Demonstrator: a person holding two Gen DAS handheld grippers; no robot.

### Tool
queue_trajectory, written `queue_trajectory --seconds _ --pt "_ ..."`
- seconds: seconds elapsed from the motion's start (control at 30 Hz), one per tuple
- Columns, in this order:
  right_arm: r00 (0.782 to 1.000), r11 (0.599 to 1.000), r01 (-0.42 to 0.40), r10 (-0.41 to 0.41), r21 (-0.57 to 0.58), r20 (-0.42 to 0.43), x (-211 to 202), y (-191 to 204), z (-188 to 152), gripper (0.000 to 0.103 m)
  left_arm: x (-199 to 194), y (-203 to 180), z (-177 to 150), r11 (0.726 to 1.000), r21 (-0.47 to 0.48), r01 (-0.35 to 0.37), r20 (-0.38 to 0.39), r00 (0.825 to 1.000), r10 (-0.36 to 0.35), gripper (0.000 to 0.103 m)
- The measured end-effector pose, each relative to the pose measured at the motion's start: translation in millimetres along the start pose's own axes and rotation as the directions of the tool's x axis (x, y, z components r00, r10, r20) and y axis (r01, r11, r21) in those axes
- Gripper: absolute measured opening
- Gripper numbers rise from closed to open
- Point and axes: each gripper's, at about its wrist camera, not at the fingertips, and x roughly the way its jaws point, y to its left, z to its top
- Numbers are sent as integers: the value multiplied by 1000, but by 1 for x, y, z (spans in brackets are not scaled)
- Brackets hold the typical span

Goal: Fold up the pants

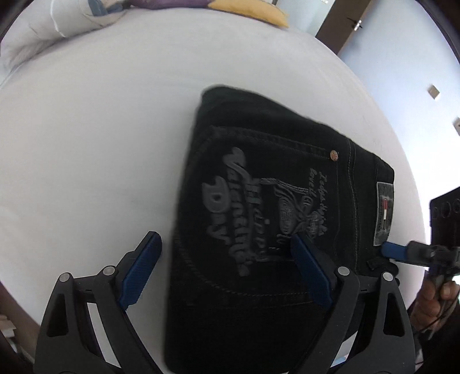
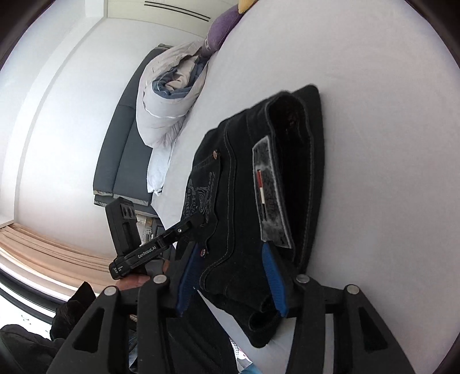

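Black jeans [image 1: 258,218] lie folded into a compact stack on a white bed [image 1: 86,143], back pocket with grey lettering facing up. My left gripper [image 1: 227,267] is open, its blue pads straddling the near left edge of the stack, just above it. In the right wrist view the jeans [image 2: 238,201] show their waistband and a grey label [image 2: 270,190]. My right gripper [image 2: 230,276] is open, its jaws on either side of the waistband corner. It also shows in the left wrist view [image 1: 402,253] at the waistband's right end.
A bundled white and blue duvet [image 2: 169,106] lies at the head of the bed, with purple [image 2: 218,34] and yellow [image 1: 258,14] cushions. A dark bed frame [image 2: 120,161] and white wall stand beyond. The left gripper body [image 2: 149,250] is beside the jeans.
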Motion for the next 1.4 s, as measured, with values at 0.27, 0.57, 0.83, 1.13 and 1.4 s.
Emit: queue_trajectory --seconds 0.27,0.57,0.83,1.13,1.4 --pt "990 992 87 -96 90 104 -35 -19 18 71 -7 36 39 997 -34 71 -13 997 -71 91" --pt "979 974 200 -202 110 10 -2 -23 34 74 26 37 47 974 -41 222 -196 954 -225 91" --pt "963 958 267 -261 105 -60 36 -7 52 62 32 10 54 985 37 166 -250 956 -152 61" --pt "948 949 316 -316 2 -28 43 18 52 20 9 -40 48 991 116 72 -195 980 -48 23" --pt "957 953 289 -285 -87 56 12 53 73 18 -33 -71 79 988 107 109 -107 989 -97 18"
